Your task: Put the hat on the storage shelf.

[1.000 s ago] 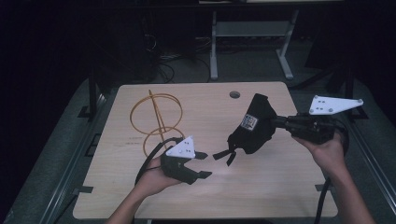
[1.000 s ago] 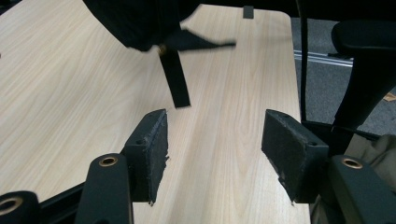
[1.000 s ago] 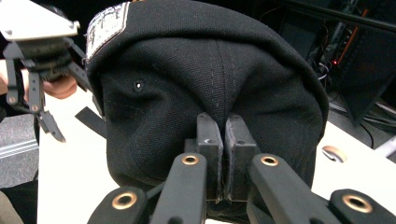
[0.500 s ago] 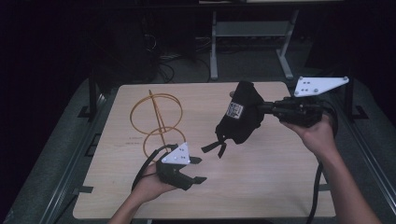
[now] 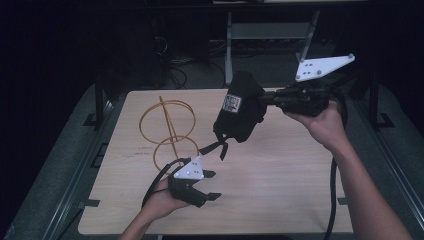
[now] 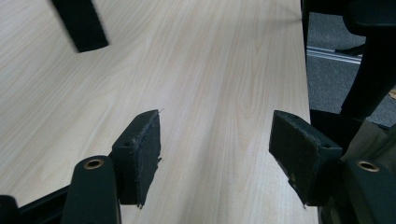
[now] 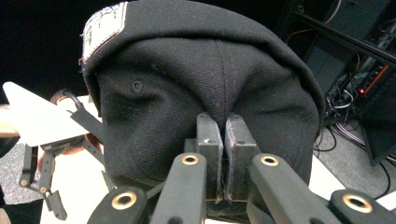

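The right claw (image 7: pixel 218 158) is clamped on a fold of the black cap (image 5: pixel 240 107), with both jaws pressed together on the fabric. The cap hangs clear above the desk (image 5: pixel 280 180), its label patch facing the camera in the high view, and its strap (image 5: pixel 216 147) dangles below it. The left claw (image 5: pixel 197 189) rests low near the front edge of the desk, jaws spread apart with nothing between them. An orange wire stand (image 5: pixel 169 132) stands on the left portion of the desk, just behind the left claw.
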